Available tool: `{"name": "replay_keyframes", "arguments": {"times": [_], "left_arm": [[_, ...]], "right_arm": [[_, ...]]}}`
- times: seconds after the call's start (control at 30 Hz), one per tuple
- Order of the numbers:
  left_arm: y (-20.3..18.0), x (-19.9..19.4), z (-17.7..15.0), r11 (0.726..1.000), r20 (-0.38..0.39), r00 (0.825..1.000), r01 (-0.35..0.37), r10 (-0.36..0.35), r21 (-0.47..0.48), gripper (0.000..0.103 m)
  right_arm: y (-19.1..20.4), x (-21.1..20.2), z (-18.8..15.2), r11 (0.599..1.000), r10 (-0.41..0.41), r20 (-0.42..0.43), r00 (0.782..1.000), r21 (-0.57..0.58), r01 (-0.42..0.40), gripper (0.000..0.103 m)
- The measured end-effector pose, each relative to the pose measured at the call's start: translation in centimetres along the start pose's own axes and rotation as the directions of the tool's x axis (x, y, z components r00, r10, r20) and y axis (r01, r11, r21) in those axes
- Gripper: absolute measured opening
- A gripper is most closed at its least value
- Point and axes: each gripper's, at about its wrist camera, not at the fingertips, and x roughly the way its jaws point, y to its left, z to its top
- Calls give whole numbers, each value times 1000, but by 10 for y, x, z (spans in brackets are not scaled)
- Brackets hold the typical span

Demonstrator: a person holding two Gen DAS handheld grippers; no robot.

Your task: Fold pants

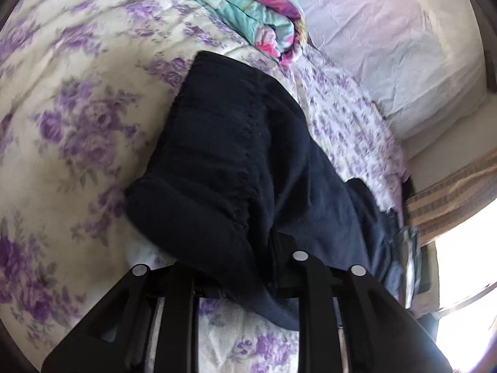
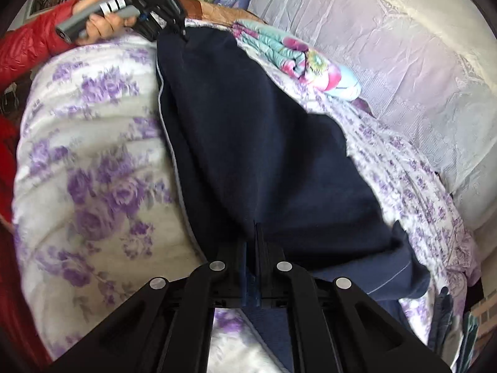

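Dark navy pants (image 1: pixel 236 161) lie stretched along a bed covered by a white quilt with purple flowers (image 1: pixel 77 99). My left gripper (image 1: pixel 273 248) is shut on one end of the pants, its fingers buried in the cloth. My right gripper (image 2: pixel 256 236) is shut on the other end of the pants (image 2: pixel 254 143), fingers pressed together on the fabric. In the right wrist view the left gripper (image 2: pixel 178 32) shows at the far end, held by a hand in a red sleeve, pinching the pants' edge. A thin light stripe runs along the pants' side.
A folded turquoise and pink floral blanket (image 1: pixel 248 9) lies beside the pants at the far side. A pale lilac pillow (image 1: pixel 388 40) sits to the right. A striped cloth (image 1: pixel 450 192) and a bright window are at the right edge of the left wrist view.
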Motion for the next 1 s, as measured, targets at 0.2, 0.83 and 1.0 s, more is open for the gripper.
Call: {"name": "replay_keyframes", "arguments": {"times": [0.2,0.83,1.0], "left_arm": [[-16,-51,-13,986,164,974,-166,159,29,36],[-173,25,-87,782,160,964,-267,214,563,69],[-214,75,-104,719,111,982,-188,153,670,85]], "right_arm": [[1,1,-1,1000,13,0,1000,28,-13,5],[-90,-39,-3,893,109,152,982,420,-164,42],[-190,-6,5,722,-60,-28,998,689,63,69]]}}
